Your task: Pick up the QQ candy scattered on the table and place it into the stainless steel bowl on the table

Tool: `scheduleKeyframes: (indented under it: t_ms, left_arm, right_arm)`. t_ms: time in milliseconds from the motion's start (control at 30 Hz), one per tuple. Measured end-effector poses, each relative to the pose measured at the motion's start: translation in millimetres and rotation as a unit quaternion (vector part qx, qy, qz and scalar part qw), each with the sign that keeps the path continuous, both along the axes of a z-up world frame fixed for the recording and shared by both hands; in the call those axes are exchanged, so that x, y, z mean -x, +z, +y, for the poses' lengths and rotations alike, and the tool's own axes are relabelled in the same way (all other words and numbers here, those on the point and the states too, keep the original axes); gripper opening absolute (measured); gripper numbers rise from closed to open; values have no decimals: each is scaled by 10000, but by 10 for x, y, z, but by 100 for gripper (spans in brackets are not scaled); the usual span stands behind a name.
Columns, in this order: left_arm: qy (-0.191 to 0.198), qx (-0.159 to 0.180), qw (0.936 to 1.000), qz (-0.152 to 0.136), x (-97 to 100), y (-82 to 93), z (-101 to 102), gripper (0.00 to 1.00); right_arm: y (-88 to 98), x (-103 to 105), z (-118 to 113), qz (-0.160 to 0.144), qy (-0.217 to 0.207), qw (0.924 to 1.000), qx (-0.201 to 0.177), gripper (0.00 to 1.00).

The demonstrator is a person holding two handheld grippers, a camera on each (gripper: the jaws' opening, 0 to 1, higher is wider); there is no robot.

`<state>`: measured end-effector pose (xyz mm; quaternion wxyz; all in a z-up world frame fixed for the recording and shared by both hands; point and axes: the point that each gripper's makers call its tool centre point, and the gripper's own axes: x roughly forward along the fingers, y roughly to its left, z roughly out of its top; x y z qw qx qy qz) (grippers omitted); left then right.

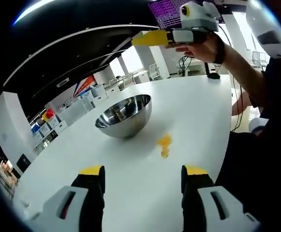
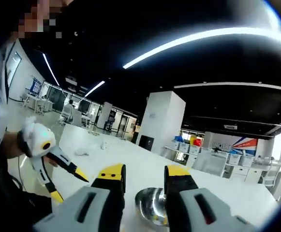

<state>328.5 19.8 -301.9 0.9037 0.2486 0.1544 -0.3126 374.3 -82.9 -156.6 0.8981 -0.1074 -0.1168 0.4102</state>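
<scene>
Left tool (image 1: 142, 175) spread apart before stainless steel bowl (image 1: 125, 116); yellow QQ candy (image 1: 164, 144) just beside bowl on white surface (image 1: 188, 111). Right tool (image 2: 141, 176) parted, empty, above bowl.

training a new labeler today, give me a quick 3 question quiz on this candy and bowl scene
1. True or false: the yellow candy already lies inside the stainless steel bowl.
2. In the left gripper view, the left gripper has its jaws: A) spread apart with nothing between them, B) clamped on the candy, C) clamped on the bowl rim.
3. Fill in: the right gripper is raised above the white ____.

Key: 1. false, it lies on the table beside the bowl. 2. A. 3. table.
</scene>
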Motion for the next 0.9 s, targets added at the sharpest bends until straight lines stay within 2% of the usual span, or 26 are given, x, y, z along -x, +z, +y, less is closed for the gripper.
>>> scheduleKeyframes:
  t_ms: [67,167,233,433,700,900]
  left_arm:
    - [-9,15,10000,-17,-6,10,-4,64]
    - [-15,11,10000,-24,-13,13,-6,64]
    - [-30,-4,10000,-3,-10,-1,-10,64]
    - [-43,-4,10000,35,-8,-30,-14,64]
    - [-56,30,10000,49,-26,-42,-24,64]
    - [-48,29,10000,82,-20,-72,-2,64]
  right_arm:
    - [-166,42,40,125,80,9999,88,29]
    - [-369,55,71,239,185,9995,-3,25]
    - [-611,38,86,606,226,9979,-25,24]
    - [-1113,-84,101,1131,72,9934,187,21]
    - [-1569,21,455,1416,316,9877,581,18]
    - [-1810,106,608,1745,460,9809,732,16]
